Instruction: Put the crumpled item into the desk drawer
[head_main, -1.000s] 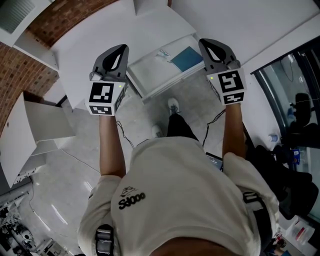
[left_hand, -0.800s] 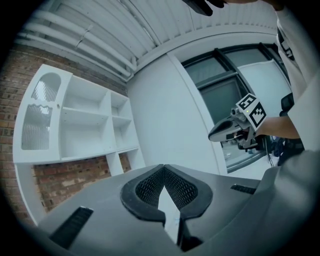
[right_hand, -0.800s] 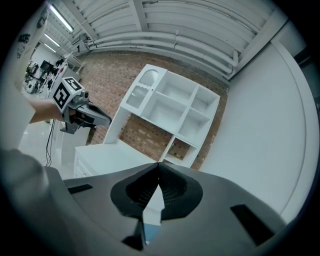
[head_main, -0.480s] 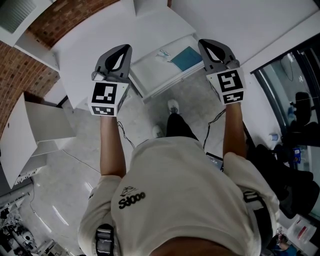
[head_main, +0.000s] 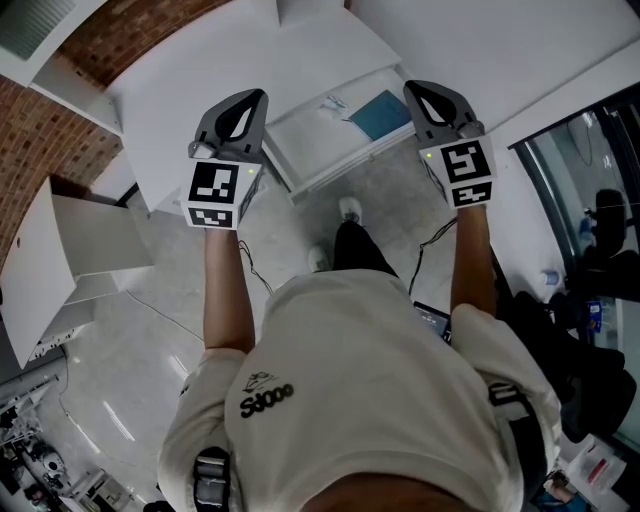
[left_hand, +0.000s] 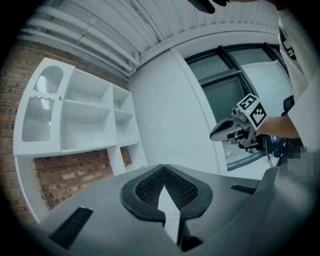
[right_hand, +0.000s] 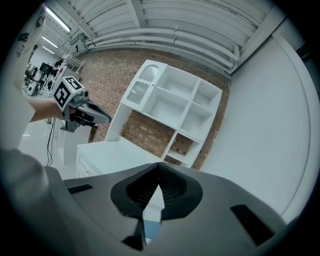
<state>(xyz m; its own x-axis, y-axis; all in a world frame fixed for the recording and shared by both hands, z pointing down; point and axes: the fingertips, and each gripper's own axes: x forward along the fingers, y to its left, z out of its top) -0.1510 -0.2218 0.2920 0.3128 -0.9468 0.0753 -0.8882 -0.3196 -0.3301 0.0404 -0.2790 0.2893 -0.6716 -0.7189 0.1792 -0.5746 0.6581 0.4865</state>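
The task is judged to be all but done. A small, pale crumpled item (head_main: 334, 103) is seen lying inside the open drawer (head_main: 330, 165), in its far left part. A flat blue rectangle (head_main: 381, 113) is laid in the drawer's far right part.

Nothing is being carried. The left tongs (head_main: 248, 97) are closed tip to tip with nothing between them, and the right tongs (head_main: 428, 90) are likewise closed and empty. Both are held roughly level above the drawer, one near each of its ends, well clear of what lies in it.

As far as can be judged, only the pushing in of the drawer is left, and the task sentence does not ask for that.

The drawer is a shallow white tray with smooth, straight walls, pulled out from a plain white surface (head_main: 190, 90). The crumpled item appears thin and creased, with an irregular outline, possibly paper or a wrapper; its material cannot be told at this size. The blue rectangle looks flat and matte. The inner faces of the tongs are dark and finely ribbed, curving to a point. Beyond the drawer, a white open shelf unit (right_hand: 172, 107) is set against rough red brick.
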